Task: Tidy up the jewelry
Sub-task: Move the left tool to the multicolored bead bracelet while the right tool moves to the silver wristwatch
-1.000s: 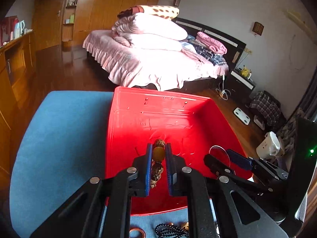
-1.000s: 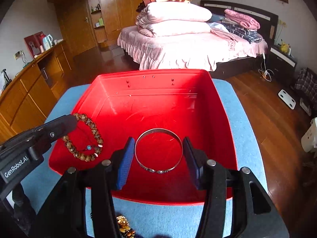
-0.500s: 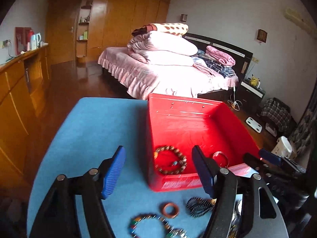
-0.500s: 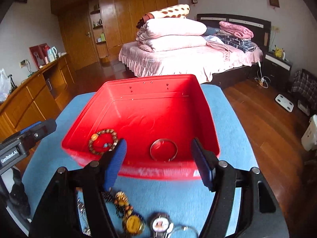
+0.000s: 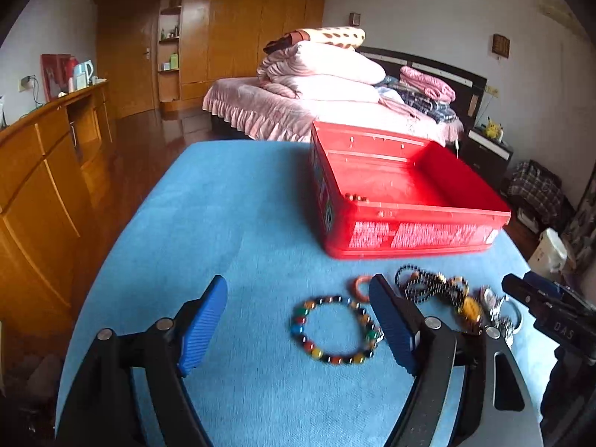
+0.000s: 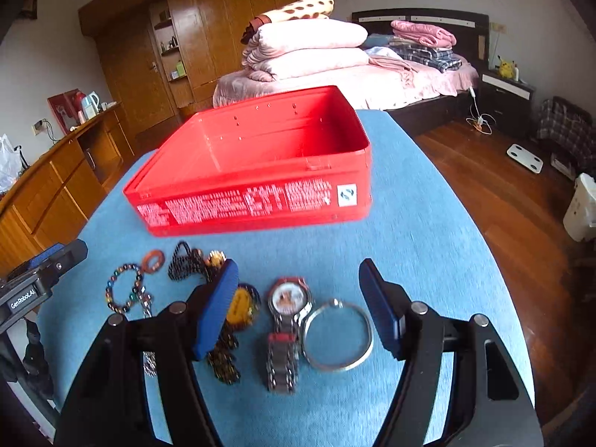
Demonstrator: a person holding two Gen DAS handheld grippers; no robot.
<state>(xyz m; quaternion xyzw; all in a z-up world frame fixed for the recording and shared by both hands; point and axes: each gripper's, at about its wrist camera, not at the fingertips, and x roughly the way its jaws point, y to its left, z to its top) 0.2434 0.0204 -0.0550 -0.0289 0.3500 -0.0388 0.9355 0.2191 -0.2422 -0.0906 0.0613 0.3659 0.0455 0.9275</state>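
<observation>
Both grippers have withdrawn from the red box (image 6: 257, 171) toward the near edge of the bench (image 5: 208, 223); the brown bead bracelet and the silver bangle held over the box one second ago now lie released inside it. Only a few brown beads (image 5: 355, 197) are visible over the near wall in the left wrist view.

Left gripper (image 5: 298, 324): its jaws have just been opening and stand wide apart, nothing clamped. The multicoloured bead bracelet (image 5: 335, 329) lies flat on the bench between the fingers, nearer the right finger, which covers part of it. An orange ring (image 5: 359, 285) lies just beyond that fingertip.

Right gripper (image 6: 300, 309): jaws spread, empty. Between the fingers lie a wristwatch (image 6: 287, 320) and a silver bangle (image 6: 337, 337), touching each other. The left finger overlaps a yellow pendant (image 6: 240, 307) and a black bead chain (image 6: 184, 264).

Surroundings: the box stands on the blue bench behind the jewellery row, apart from it. A bed (image 6: 335, 78) stacked with folded quilts stands beyond the bench; wooden cabinets (image 5: 41, 171) line the left wall.
</observation>
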